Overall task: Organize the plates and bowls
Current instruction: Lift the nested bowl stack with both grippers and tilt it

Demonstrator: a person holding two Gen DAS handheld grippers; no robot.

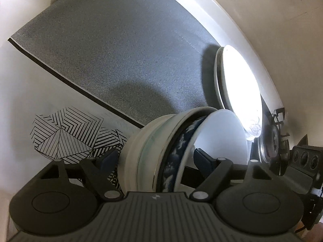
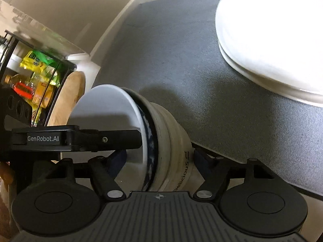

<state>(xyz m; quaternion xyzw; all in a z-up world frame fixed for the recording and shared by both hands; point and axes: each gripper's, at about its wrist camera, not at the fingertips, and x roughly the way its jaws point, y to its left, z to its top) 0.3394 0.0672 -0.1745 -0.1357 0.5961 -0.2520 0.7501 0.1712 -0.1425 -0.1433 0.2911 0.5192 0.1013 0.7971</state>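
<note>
A nested stack of bowls (image 1: pixel 161 153) sits between both grippers: a white inner bowl (image 2: pixel 109 111) in a dark blue patterned bowl (image 1: pixel 177 151), in cream outer bowls, one marked "Delicious" (image 2: pixel 177 147). My left gripper (image 1: pixel 155 159) has one finger inside the white bowl and one outside the stack, shut on it. My right gripper (image 2: pixel 159 159) holds the stack the same way from the opposite side. The left gripper's body also shows in the right wrist view (image 2: pixel 70 139). A stack of white plates (image 2: pixel 268 40) lies on the grey mat (image 2: pixel 171 50), also in the left wrist view (image 1: pixel 236 86).
The grey mat (image 1: pixel 111 50) covers a white counter. A black-and-white patterned sheet (image 1: pixel 66 135) lies by its edge. A black rack with packets and bottles (image 2: pixel 34 76) and a wooden board (image 2: pixel 66 98) stand at the left. A gas stove burner (image 1: pixel 276 139) is at the right.
</note>
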